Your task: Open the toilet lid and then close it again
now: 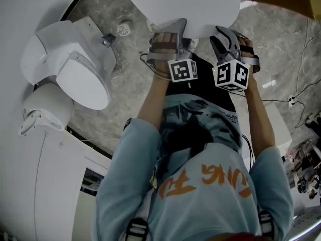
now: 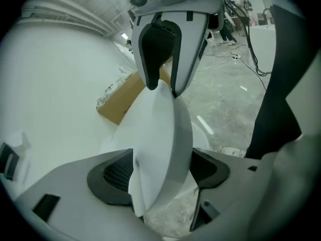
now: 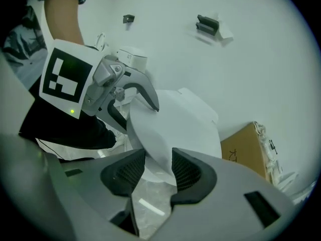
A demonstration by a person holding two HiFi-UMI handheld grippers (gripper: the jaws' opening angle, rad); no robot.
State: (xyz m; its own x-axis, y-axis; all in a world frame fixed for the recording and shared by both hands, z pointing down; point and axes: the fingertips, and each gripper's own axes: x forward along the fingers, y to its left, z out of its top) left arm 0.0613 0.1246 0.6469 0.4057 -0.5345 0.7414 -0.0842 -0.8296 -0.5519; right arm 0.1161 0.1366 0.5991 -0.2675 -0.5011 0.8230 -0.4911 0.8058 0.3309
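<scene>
The white toilet lid [image 1: 188, 4] is raised off the bowl and tilted, at the top of the head view. Both grippers hold its near rim side by side. My left gripper [image 1: 173, 36] is shut on the rim. In the left gripper view the lid's edge [image 2: 158, 129] sits between its black pads [image 2: 113, 177], with my right gripper [image 2: 163, 59] clamped further along the rim. My right gripper [image 1: 225, 39] is also shut on the lid [image 3: 183, 119], with its pads [image 3: 128, 172] pressing on both faces. The left gripper [image 3: 125, 92] shows just beyond. The bowl below is hidden.
A second white toilet [image 1: 75, 69] stands at the left by a white curved wall [image 1: 30, 14]. A cardboard box [image 3: 248, 144] lies beside the lid. Cables [image 1: 301, 84] trail over the grey stone floor at the right. A round floor drain [image 1: 124, 29] is near the lid.
</scene>
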